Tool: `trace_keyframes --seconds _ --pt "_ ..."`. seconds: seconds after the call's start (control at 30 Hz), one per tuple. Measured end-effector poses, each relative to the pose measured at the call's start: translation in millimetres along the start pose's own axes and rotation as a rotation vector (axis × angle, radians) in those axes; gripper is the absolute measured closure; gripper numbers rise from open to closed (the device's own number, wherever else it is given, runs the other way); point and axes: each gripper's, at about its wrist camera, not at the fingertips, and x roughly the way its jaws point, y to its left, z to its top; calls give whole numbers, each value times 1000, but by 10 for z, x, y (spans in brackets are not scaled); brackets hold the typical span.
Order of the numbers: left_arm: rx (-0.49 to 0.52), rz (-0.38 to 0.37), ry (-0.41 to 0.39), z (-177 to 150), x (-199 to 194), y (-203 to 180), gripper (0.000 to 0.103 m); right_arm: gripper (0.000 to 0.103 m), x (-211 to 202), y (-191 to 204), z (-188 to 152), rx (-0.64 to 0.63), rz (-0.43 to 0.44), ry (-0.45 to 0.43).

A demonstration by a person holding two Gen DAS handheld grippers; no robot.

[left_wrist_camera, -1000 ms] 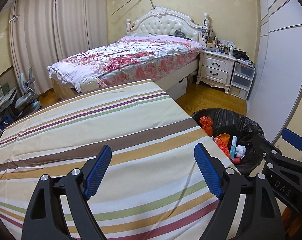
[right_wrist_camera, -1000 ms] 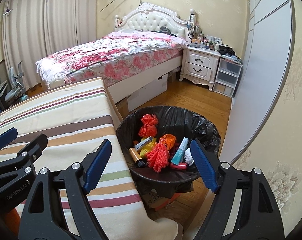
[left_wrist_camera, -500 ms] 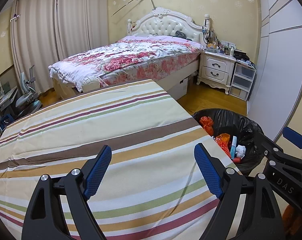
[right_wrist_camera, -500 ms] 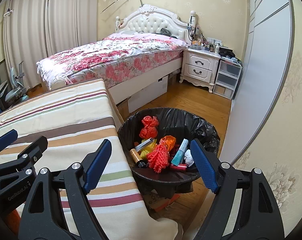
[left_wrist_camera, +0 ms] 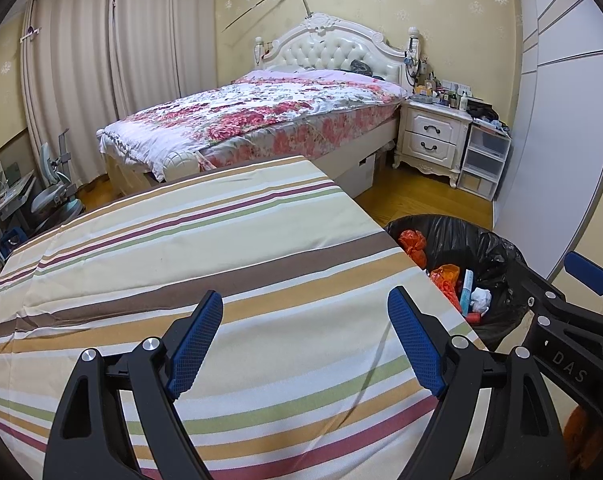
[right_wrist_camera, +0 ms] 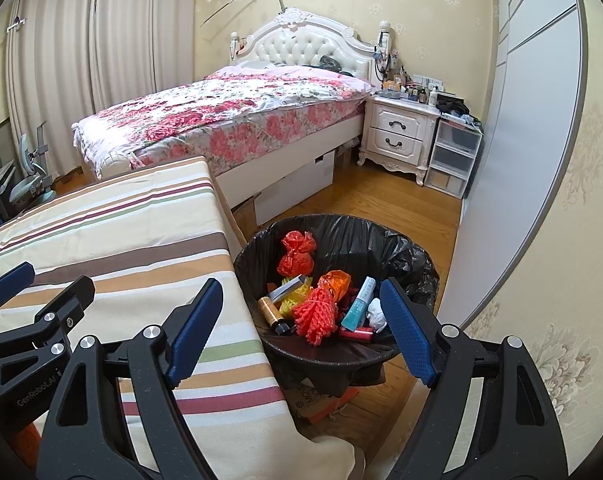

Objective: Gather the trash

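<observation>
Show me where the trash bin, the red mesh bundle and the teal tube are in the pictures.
trash bin (right_wrist_camera: 401,246): right wrist view, on the inner wall of its black liner.
red mesh bundle (right_wrist_camera: 315,314): right wrist view, on the middle of the netting.
teal tube (right_wrist_camera: 358,304): right wrist view, on its body.

The right gripper (left_wrist_camera: 581,364), at four o'clock in the left view, says "DAS". The left gripper (right_wrist_camera: 33,376), at eight o'clock in the right view, says "GenRobot.AI".

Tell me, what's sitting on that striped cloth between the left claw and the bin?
Nothing: in the left wrist view the striped cloth runs bare from the left gripper to the trash bin beside its edge.
</observation>
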Motion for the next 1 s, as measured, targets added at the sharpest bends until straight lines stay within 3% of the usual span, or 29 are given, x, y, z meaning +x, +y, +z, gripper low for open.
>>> trace_keyframes --seconds 1.0 --pt "-6 -5 1 -28 1 3 21 24 0 -1 -13 -2 0 -2"
